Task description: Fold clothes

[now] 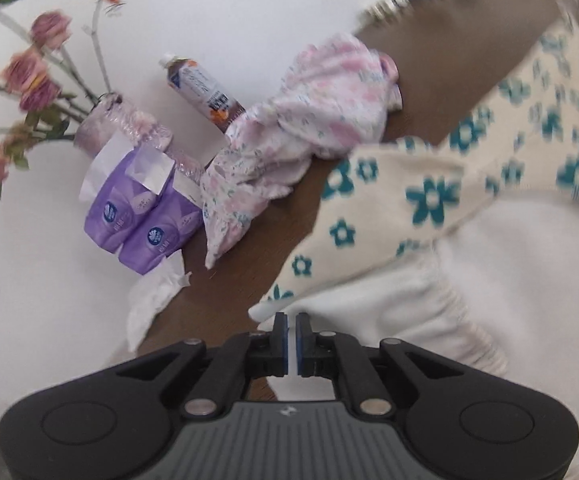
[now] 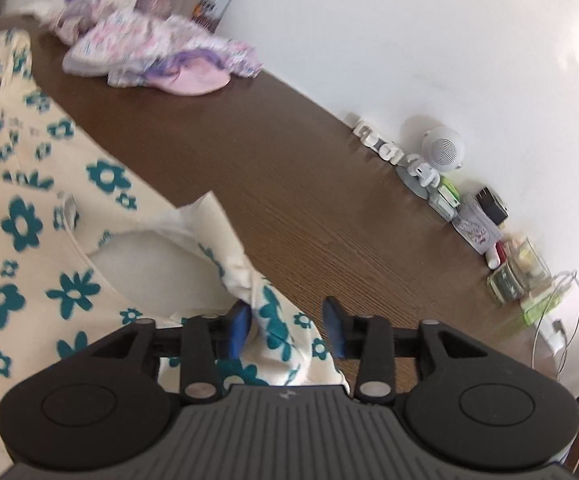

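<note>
While the left gripper (image 1: 291, 322) pinched the flowered garment's (image 2: 21, 216) white hem, seemingly to anchor it, the right gripper (image 2: 287, 326) stood open astride a bunched corner beside it.

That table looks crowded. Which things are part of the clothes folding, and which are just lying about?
Part of the job:
- cream garment with teal flowers
- pink floral clothes pile
- left gripper, nearly shut at the white fabric edge
- right gripper, open around a bunched corner

Just lying about:
- purple tissue packs
- drink bottle
- vase of flowers
- small speaker
</note>
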`<state>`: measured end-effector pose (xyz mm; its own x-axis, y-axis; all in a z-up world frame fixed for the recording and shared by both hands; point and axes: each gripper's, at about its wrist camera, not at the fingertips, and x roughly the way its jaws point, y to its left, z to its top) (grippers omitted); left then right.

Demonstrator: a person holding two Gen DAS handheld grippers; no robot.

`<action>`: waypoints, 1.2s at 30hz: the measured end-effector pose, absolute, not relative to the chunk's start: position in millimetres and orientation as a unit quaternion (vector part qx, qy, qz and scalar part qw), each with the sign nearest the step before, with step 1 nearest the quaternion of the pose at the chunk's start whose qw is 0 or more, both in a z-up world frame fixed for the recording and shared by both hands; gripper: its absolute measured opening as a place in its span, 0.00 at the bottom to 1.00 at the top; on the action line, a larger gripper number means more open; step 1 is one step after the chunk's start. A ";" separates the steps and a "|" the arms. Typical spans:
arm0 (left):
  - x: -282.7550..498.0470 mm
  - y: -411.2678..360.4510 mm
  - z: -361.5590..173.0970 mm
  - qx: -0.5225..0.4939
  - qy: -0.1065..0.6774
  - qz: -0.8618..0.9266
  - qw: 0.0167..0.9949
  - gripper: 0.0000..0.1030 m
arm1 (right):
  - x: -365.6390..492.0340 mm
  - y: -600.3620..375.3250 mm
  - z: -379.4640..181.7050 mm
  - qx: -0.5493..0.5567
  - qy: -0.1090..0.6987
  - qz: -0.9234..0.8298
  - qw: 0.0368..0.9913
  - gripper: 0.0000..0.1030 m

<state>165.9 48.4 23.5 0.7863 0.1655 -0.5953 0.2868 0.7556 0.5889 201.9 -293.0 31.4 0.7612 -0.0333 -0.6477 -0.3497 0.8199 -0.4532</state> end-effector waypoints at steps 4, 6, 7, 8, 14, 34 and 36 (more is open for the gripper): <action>168.3 42.0 48.7 0.296 0.292 -0.080 0.906 0.11 | 185.0 -300.9 56.0 -0.222 0.329 0.110 0.911 0.41; 176.3 34.1 51.9 0.285 0.281 -0.098 0.911 0.17 | 177.9 -298.9 63.2 -0.202 0.325 0.123 0.916 0.44; 181.5 29.4 49.8 0.286 0.278 -0.101 0.911 0.19 | 175.8 -296.0 64.1 -0.201 0.324 0.127 0.916 0.48; 186.1 25.4 45.9 0.289 0.275 -0.102 0.911 0.26 | 175.3 -292.6 63.0 -0.207 0.323 0.128 0.915 0.49; 205.8 31.0 23.3 0.238 0.308 -0.125 0.913 0.32 | 194.7 -290.6 45.4 -0.217 0.343 0.118 0.906 0.49; 223.8 20.3 3.5 0.291 0.285 -0.064 0.911 0.00 | 250.6 -290.5 27.7 -0.238 0.324 0.057 0.914 0.09; 228.2 21.4 3.1 0.287 0.288 -0.049 0.912 0.00 | 258.5 -291.1 26.4 -0.235 0.328 0.064 0.913 0.09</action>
